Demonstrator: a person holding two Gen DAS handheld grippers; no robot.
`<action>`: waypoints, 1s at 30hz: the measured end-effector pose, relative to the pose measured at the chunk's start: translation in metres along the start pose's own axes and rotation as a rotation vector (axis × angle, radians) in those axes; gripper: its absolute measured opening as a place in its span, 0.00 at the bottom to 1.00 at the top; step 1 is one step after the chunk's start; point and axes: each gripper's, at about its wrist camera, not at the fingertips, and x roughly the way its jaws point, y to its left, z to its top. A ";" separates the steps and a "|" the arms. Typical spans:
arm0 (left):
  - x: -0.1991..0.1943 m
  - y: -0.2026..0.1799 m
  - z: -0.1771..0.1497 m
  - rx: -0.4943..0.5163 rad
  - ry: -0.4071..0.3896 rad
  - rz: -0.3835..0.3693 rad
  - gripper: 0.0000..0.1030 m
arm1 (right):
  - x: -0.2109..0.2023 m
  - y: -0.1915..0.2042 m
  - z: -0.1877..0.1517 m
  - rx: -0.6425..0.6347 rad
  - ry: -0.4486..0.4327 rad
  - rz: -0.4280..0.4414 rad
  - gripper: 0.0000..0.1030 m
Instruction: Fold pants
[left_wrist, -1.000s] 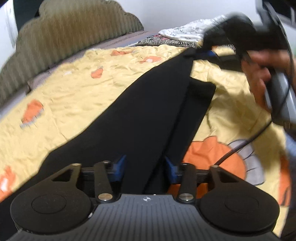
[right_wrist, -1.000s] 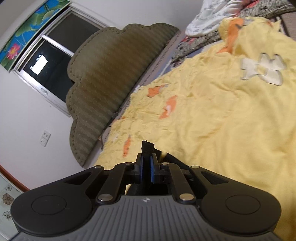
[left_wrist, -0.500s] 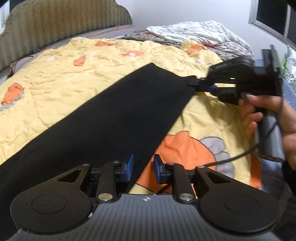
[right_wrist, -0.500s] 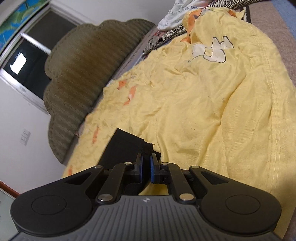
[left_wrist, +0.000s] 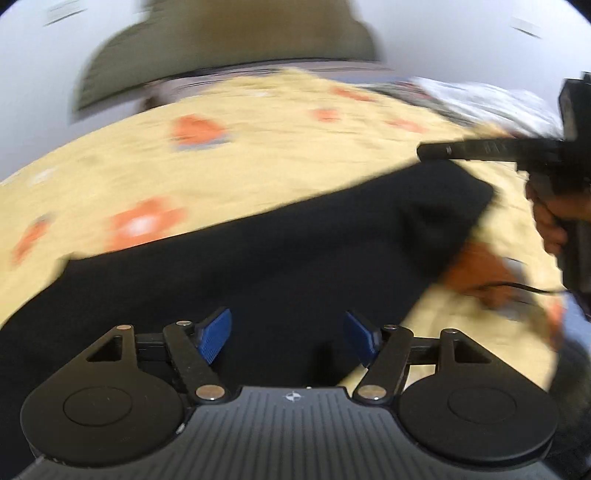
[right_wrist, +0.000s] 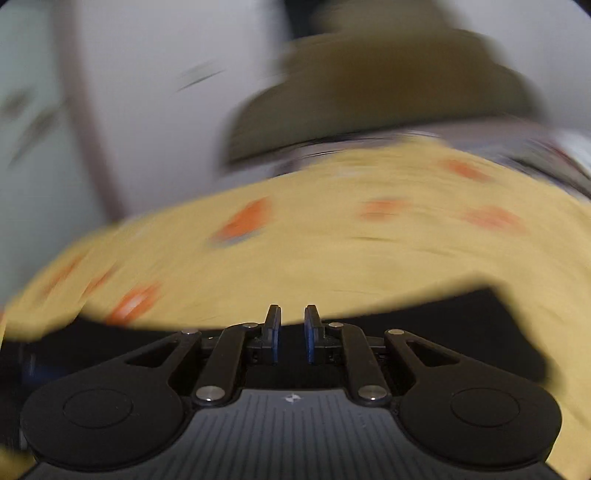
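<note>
Both views are motion-blurred. Pants (left_wrist: 280, 258), black, lie flat across the yellow quilt (left_wrist: 258, 162) with orange patches, running from lower left to a blunt end at right, near the right gripper's tip.

Left gripper (left_wrist: 288, 334): jaws spread wide, blue pads (left_wrist: 216, 334) well apart, nothing between them. It hangs above the pants' near edge; whether the pads touch the cloth cannot be told.

Right gripper (right_wrist: 291, 332): jaws parted by a narrow gap, pads not meeting, no cloth seen between them. Pants (right_wrist: 424, 321) show as a dark band just past and beneath the fingers. In the left wrist view this gripper (left_wrist: 436, 151) appears at right as a thin dark bar over the pants' far end, apparently clear of the cloth, with a hand (left_wrist: 550, 218) on its handle. A black cable (left_wrist: 517, 286) trails over the quilt below it.

Headboard (left_wrist: 229, 48), olive, stands behind the bed against a pale wall. White patterned bedding (left_wrist: 480, 99) is heaped at far right.
</note>
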 end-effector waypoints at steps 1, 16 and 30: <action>-0.002 0.013 0.000 -0.029 0.002 0.033 0.68 | 0.019 0.026 0.006 -0.108 0.024 0.043 0.13; -0.003 0.081 0.010 -0.171 -0.021 0.147 0.69 | 0.156 0.157 0.004 -0.551 0.294 0.315 0.13; 0.003 0.097 0.011 -0.220 -0.027 0.152 0.72 | 0.162 0.156 0.009 -0.622 0.347 0.395 0.02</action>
